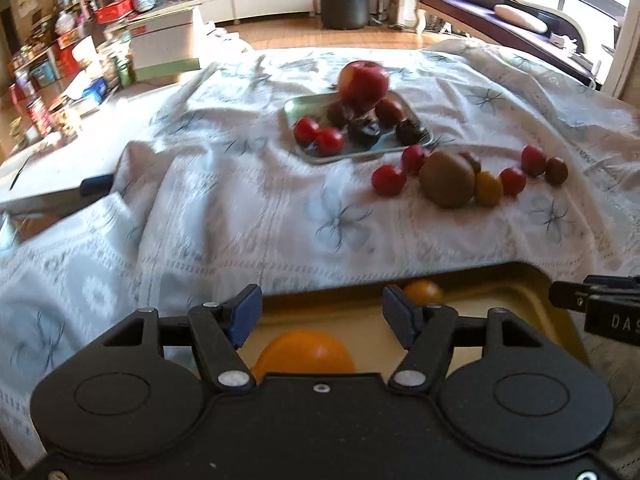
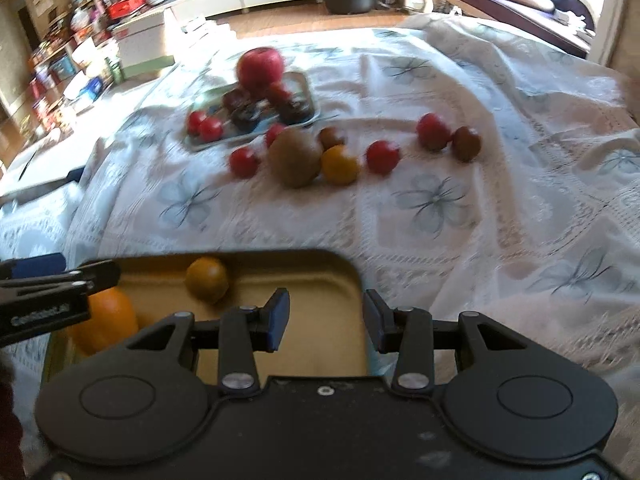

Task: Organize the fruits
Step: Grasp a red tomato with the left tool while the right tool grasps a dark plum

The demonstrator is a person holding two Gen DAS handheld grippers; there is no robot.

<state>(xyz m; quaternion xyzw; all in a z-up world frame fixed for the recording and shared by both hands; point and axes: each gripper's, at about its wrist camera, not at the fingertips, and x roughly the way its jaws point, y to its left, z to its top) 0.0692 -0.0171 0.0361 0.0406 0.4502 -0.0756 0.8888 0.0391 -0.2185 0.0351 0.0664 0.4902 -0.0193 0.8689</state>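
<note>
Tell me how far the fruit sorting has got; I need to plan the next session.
Partly done. The silver tray holds a red apple with small red and dark fruits; the tan tray holds an orange and a yellow tomato. Nothing is in hand: left gripper and right gripper are open and empty. Left on the cloth: a kiwi, a yellow tomato and several red and dark small fruits.

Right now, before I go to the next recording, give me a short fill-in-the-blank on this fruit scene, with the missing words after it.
1. The apple sits on the ____ tray.
2. The kiwi lies on the ____, on no tray.
3. Both tools, left and right, are ____ and hold nothing.
4. The gold tray holds fruit of ____ colour.

Missing words: silver; cloth; open; orange
</note>
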